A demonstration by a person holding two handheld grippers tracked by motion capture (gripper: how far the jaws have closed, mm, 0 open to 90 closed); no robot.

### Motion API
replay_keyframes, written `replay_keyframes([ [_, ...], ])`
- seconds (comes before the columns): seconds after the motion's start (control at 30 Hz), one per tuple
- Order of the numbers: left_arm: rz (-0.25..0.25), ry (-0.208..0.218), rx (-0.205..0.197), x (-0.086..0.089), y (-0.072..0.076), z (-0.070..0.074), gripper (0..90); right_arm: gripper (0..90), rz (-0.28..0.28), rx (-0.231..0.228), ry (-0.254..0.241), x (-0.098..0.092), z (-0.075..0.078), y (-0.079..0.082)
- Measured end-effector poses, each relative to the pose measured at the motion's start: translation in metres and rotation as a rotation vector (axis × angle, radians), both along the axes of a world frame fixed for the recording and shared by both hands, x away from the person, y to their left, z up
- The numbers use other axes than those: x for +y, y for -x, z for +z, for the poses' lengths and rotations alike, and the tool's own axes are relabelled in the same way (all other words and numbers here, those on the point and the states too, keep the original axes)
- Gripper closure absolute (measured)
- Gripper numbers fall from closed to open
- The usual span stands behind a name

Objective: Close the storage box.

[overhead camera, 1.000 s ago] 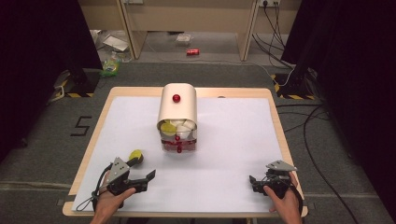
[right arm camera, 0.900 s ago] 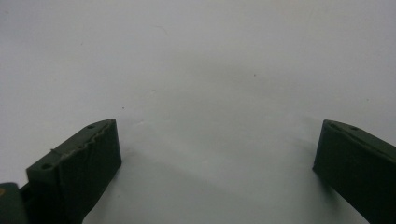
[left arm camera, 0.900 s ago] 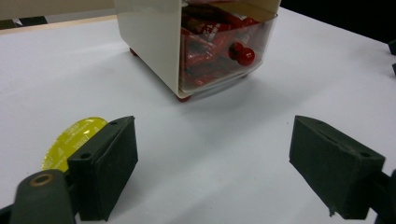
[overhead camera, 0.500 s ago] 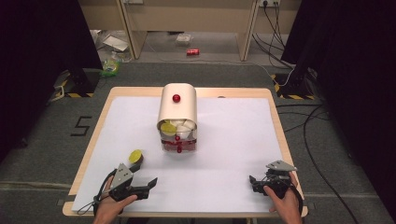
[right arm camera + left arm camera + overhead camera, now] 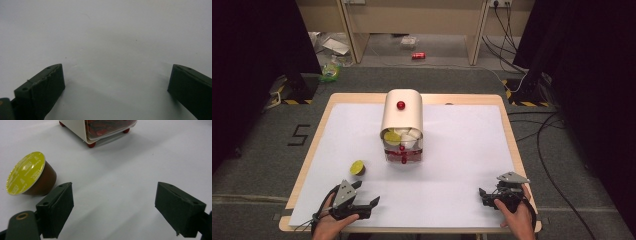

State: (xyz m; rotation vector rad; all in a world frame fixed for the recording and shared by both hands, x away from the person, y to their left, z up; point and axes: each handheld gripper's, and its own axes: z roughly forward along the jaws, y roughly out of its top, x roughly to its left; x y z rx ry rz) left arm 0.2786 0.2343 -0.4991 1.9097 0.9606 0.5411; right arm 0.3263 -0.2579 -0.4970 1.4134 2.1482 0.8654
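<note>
Step in hand: I judge this the pause between letting go and the next pick. The small brown coffee capsule with a yellow-green foil lid (image 5: pixel 357 167) lies by itself on the white-covered counter (image 5: pixel 462 150), and no jaws touch it.

Capsule's place: it lies on its side toward the near left of the counter, well short of the cream, round-topped capsule dispenser with a red knob (image 5: pixel 402 122) and just ahead of the left gripper (image 5: pixel 364 197). In the left gripper view the capsule (image 5: pixel 28 175) sits outside the jaws, beside the left-hand one, foil face tipped up and to the left.

Left gripper: jaws wide, nothing between them (just bare white counter).

Right gripper: (image 5: pixel 484 195) held low at the near right corner, well apart from everything; jaws wide and empty too, as the right gripper view shows.

Dispenser: stands mid-counter, its open front facing the person, with more capsules stacked inside, a yellow-green lid among pale ones, and a clear tray at its foot (image 5: pixel 110 127).

Next move, as I read it: either hand reaches forward to the dispenser mouth for another capsule, which calls for a level approach and jaws lined up across the capsule's narrow body, not its foil rim.

Risk: a capsule on its side may roll if nudged.
</note>
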Motion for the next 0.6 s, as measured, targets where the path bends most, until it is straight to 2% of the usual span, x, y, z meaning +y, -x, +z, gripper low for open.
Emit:
replay_keyframes([
  [0.1, 0.004, -0.001, 0.022, 0.0, 0.003, -0.002, 14.8, 0.9, -0.003, 0.002, -0.002, 0.0, 0.0, 0.0],
  [0.6, 0.005, -0.058, 0.049, 0.001, 0.009, -0.014, 14.8, 0.9, -0.004, 0.002, -0.002, 0.0, 0.0, 0.0],
])
